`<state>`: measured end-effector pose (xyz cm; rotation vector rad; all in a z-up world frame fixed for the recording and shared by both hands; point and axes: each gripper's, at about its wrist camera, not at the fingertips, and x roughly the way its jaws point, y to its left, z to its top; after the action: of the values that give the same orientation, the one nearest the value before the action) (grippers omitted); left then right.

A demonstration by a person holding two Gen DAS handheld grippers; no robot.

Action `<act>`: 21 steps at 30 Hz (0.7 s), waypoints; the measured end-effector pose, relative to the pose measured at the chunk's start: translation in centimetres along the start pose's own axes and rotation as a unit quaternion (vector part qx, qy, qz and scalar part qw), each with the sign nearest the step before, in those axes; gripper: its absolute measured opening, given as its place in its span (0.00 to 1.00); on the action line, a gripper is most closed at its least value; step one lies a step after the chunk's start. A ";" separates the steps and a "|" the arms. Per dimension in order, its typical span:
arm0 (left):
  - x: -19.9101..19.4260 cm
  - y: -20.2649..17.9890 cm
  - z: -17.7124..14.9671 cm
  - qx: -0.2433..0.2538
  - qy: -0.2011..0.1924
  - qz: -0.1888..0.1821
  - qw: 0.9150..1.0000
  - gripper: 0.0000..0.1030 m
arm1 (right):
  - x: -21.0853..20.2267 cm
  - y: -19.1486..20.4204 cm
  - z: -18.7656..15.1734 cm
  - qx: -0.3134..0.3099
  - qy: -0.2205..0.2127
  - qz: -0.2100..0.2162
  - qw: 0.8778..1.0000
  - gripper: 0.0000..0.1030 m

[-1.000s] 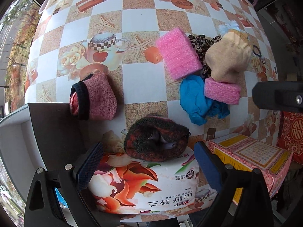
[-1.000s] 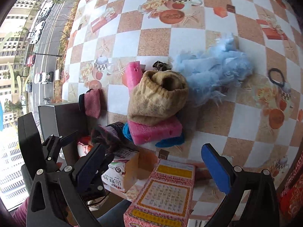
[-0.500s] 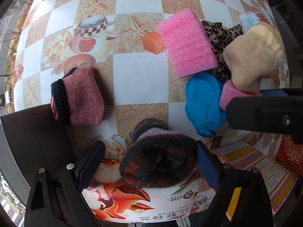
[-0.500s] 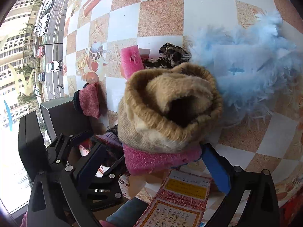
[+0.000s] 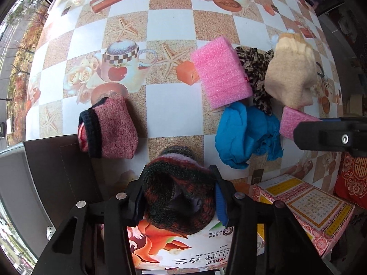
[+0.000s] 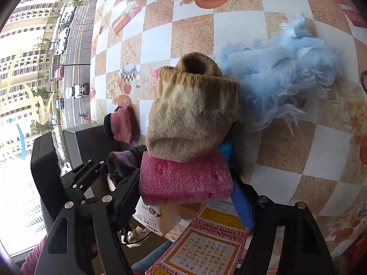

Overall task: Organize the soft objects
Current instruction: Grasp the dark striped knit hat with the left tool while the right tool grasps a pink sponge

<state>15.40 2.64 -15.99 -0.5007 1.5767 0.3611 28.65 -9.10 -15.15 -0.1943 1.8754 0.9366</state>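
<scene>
My left gripper (image 5: 177,197) is shut on a dark red-and-green knitted sock roll (image 5: 179,194) that sits on a flowered tissue pack (image 5: 174,249). My right gripper (image 6: 185,178) is shut on a small pink foam block (image 6: 183,180); a tan sock roll (image 6: 192,116) rests on top of that block. In the left wrist view the table holds a pink sock roll with a black cuff (image 5: 107,130), a large pink foam block (image 5: 220,71), a blue cloth (image 5: 245,137), a leopard-print cloth (image 5: 257,73) and the tan sock roll (image 5: 289,78).
A fluffy light-blue cloth (image 6: 291,68) lies right of the tan sock. A red-and-yellow patterned box (image 5: 302,208) stands at the near table edge. A dark chair back (image 5: 52,174) is at the left. A black hair tie (image 6: 363,80) lies far right.
Both grippers went from open to shut: the left closed on the dark knitted sock roll, the right moved in and closed on the small pink foam block under the tan sock.
</scene>
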 end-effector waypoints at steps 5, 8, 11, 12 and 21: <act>-2.3 -0.4 -0.6 0.005 -0.030 -0.003 1.000 0.51 | -1.1 0.1 -0.6 0.008 -0.013 0.000 1.000 0.72; -3.7 -0.5 -0.8 0.014 -0.044 -0.003 0.999 0.51 | -1.8 0.5 -1.3 0.007 -0.022 0.003 1.000 0.72; -4.7 -0.5 -1.1 0.021 -0.057 -0.005 0.998 0.51 | -2.3 1.1 -2.1 0.003 -0.033 0.006 0.999 0.72; -4.8 -0.5 -1.4 0.022 -0.060 -0.005 0.998 0.51 | -2.5 1.3 -2.3 0.003 -0.037 0.006 0.999 0.72; -8.3 -0.4 -3.3 0.023 -0.101 -0.006 0.995 0.51 | -5.0 3.2 -4.0 -0.017 -0.085 -0.009 0.996 0.72</act>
<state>13.02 1.40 -7.50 -0.4252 1.3826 0.3545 26.71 -10.91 -8.48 -0.1466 1.6998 0.9438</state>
